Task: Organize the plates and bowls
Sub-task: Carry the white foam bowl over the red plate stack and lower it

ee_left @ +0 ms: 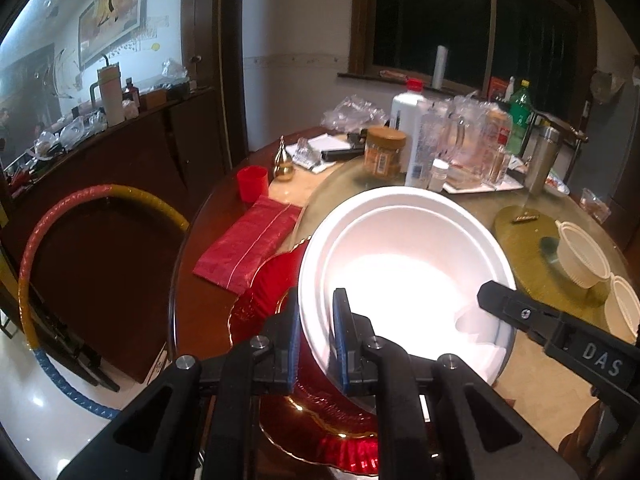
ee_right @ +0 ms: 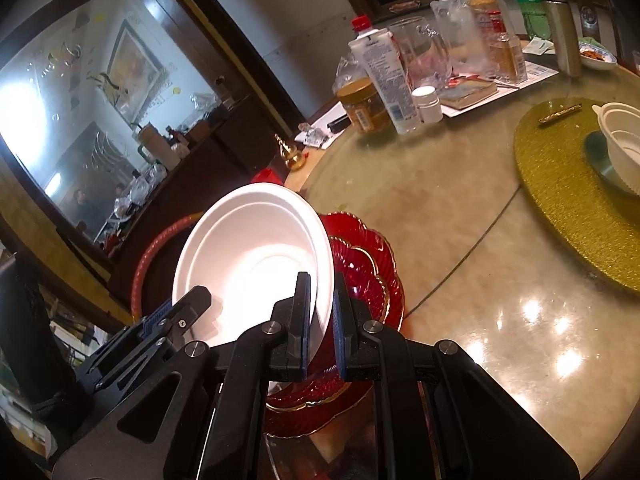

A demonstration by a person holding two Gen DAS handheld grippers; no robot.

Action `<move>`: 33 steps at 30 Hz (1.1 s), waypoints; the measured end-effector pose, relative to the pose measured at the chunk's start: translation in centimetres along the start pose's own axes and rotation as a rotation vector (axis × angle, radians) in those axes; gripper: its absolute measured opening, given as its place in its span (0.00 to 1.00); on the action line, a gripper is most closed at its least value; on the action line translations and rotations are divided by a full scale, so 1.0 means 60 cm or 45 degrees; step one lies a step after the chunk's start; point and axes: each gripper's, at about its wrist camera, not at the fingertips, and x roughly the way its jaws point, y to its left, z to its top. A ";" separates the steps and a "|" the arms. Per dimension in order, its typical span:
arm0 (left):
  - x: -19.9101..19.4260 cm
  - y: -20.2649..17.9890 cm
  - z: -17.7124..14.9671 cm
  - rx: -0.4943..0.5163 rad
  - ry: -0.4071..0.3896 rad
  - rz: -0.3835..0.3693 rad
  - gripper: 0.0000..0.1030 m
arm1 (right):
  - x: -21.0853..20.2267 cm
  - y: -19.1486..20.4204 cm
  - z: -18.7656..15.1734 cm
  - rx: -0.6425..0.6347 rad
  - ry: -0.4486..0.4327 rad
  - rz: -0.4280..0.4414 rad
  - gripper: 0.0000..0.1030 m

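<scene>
Nearest: left gripper [ee_left: 317, 344] clamped on the near-left rim of a white foam bowl [ee_left: 404, 280], jaws closed tight on the thin wall. Right gripper [ee_right: 321, 322] clamped on the opposite rim of the same bowl — jaws likewise closed on it. Bowl held tilted between the two, above a red glass plate [ee_right: 368, 264] with a gold edge; possibly clear of the plate, though hard to tell from either wrist view. Just beyond, left: a folded red cloth [ee_left: 248, 246] and a red cup [ee_left: 252, 182] on the tabletop [ee_right: 460, 240]. Right: a gold placemat [ee_right: 560, 184] carrying small white bowls [ee_left: 584, 256]. Farthest — bottles, jars and a steel flask crowded near the window.
</scene>
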 end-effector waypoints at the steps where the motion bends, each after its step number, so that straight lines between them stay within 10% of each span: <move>1: 0.003 0.001 -0.002 -0.001 0.008 0.003 0.13 | 0.005 0.000 -0.001 -0.003 0.011 -0.002 0.11; 33: 0.036 0.015 -0.025 -0.006 0.102 0.018 0.14 | 0.037 -0.004 -0.013 -0.019 0.108 -0.050 0.11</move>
